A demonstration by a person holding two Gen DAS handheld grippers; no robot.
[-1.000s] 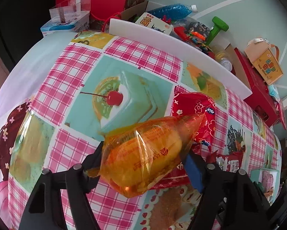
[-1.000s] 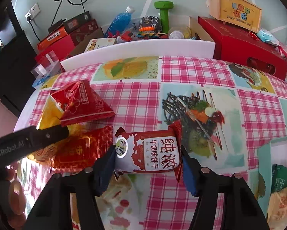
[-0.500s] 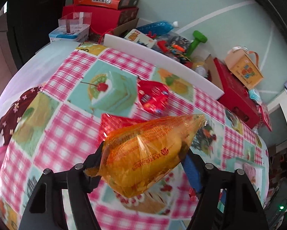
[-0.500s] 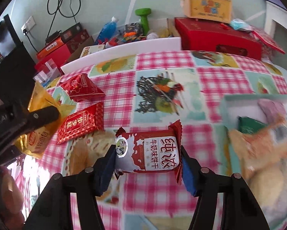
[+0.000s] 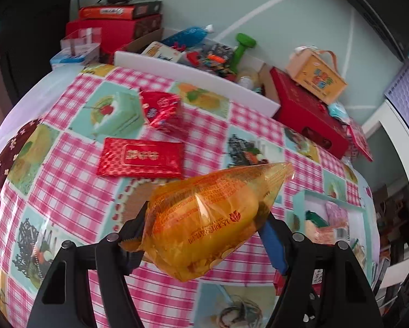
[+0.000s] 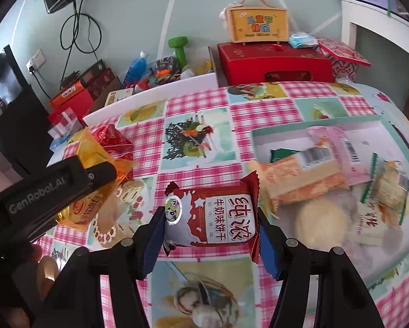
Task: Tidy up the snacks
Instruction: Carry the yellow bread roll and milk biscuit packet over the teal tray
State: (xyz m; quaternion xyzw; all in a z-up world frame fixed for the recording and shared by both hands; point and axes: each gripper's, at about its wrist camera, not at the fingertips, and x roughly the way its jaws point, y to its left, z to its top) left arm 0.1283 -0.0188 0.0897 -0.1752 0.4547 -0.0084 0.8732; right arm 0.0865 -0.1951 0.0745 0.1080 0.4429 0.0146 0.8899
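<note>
The left gripper (image 5: 204,232) is clamped across the middle of an orange pack (image 5: 209,216), a light, crinkly, slippery film bag around something soft (a firm squeeze would likely crush it), so mid-body is the sensible hold. The right gripper (image 6: 209,235) pinches a red-and-white biscuit pack (image 6: 212,218) by its short ends; it looks light, fairly stiff and probably brittle inside. From the right gripper the box (image 6: 313,123) of snacks lies at two o'clock, near, and two red packs (image 5: 141,158) lie on the cloth at eleven o'clock from the left one.
</note>
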